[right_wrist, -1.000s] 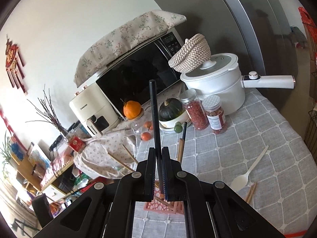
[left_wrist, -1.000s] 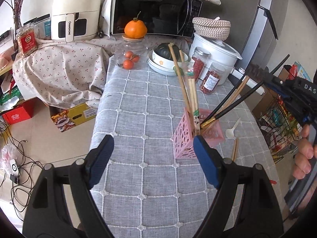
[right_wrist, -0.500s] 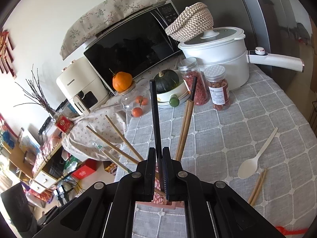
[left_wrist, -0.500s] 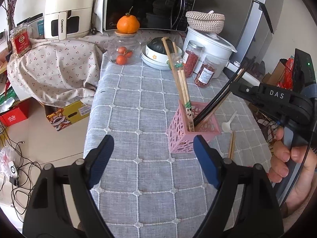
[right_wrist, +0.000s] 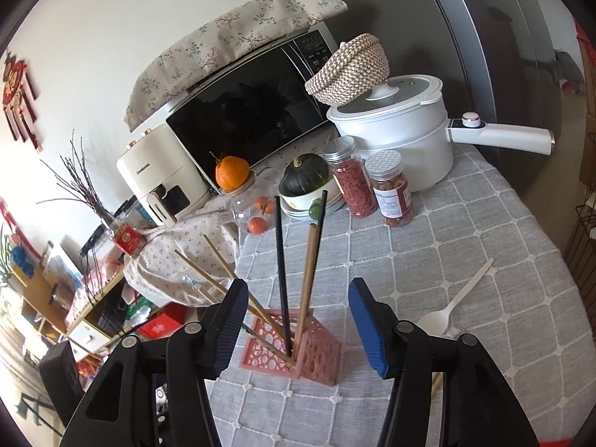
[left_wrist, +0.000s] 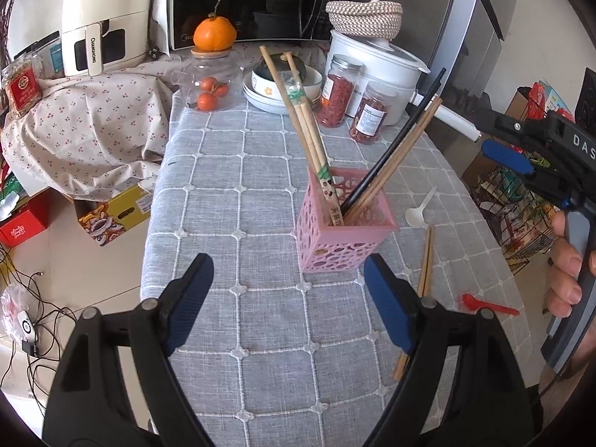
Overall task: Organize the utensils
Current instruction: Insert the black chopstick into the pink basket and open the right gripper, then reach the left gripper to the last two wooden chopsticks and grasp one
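Holding both grippers over the table (left_wrist: 231,193), we have the left gripper (left_wrist: 287,301) with its fingers spread wide and nothing between them, low in front of the pink holder (left_wrist: 346,231). Our right gripper (right_wrist: 298,324) also has its fingers released and empty, hovering just above the holder (right_wrist: 298,354); from the left wrist view it shows at the right edge (left_wrist: 521,149), gripped by our hand (left_wrist: 566,272). The holder stands upright on the grey checked cloth, and inside it lean a black chopstick (left_wrist: 395,145) and brown chopsticks (left_wrist: 402,152) tilted to the right, with pale wooden chopsticks (left_wrist: 298,111) tilted back and to the left. On the cloth right of the holder lie a white spoon (left_wrist: 417,212), another pair of chopsticks (left_wrist: 424,260) partly hidden behind our left finger, and a small red spoon (left_wrist: 488,305) nearer the table edge. Behind the holder stand two jars (right_wrist: 372,186), a white pot (right_wrist: 402,130) and a bowl (left_wrist: 279,85).
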{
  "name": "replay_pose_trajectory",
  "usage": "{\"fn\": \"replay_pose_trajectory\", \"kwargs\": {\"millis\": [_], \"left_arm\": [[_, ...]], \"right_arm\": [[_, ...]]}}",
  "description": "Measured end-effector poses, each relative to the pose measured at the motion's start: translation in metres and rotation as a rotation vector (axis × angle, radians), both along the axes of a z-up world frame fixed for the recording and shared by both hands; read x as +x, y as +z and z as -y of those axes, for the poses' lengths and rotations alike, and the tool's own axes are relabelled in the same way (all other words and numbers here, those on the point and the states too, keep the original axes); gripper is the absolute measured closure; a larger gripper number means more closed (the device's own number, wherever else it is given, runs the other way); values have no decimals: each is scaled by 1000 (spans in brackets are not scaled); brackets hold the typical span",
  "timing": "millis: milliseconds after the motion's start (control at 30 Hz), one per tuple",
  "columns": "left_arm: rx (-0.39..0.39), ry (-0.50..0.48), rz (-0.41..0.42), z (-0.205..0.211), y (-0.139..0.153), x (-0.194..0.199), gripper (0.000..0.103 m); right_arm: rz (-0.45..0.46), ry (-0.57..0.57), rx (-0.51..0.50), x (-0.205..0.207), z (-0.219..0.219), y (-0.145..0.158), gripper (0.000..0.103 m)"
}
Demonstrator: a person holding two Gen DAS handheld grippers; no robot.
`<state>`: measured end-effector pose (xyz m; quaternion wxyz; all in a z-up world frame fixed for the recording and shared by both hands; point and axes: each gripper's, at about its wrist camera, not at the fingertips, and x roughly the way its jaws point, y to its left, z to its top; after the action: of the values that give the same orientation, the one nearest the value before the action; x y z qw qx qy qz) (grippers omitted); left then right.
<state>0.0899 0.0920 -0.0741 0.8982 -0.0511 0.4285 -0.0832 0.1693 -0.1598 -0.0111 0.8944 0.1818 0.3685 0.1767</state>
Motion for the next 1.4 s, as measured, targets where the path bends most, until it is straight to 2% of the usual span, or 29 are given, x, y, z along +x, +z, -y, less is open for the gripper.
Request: {"fn": "replay_pose_trajectory", "kwargs": {"millis": [133, 267, 533, 800, 833, 867, 1000, 1100, 1267, 1400], "left_arm": [[-17, -40, -36, 16, -5, 1, 19], [4, -87, -60, 38, -9, 0, 19], [36, -173, -133, 86, -25, 5, 19], [12, -247, -200, 135, -48, 18, 19], [10, -253, -206, 140, -51, 21, 21], [6, -260, -210, 146, -53, 24, 29], [-53, -271, -263, 163, -68, 42, 66], [-99, -266, -298, 173, -78, 53, 80], [-71, -276, -293, 183, -88, 60, 90], [-47, -283, -297, 186, -96, 62, 92]], "right_arm": [[-20, 20, -76, -13, 20, 0, 36], [-69, 27, -139, -25, 41, -8, 32], [-248, -16, -227, -35, 89, -39, 28], [-382, -54, -278, -41, 126, -66, 27], [-400, -59, -280, -42, 130, -69, 27], [-415, -64, -281, -42, 132, -71, 27], [-464, -78, -275, -45, 145, -81, 27], [-482, -75, -281, -46, 149, -86, 27], [-499, -85, -274, -49, 158, -90, 27], [-512, -100, -258, -50, 165, -92, 27]]}}
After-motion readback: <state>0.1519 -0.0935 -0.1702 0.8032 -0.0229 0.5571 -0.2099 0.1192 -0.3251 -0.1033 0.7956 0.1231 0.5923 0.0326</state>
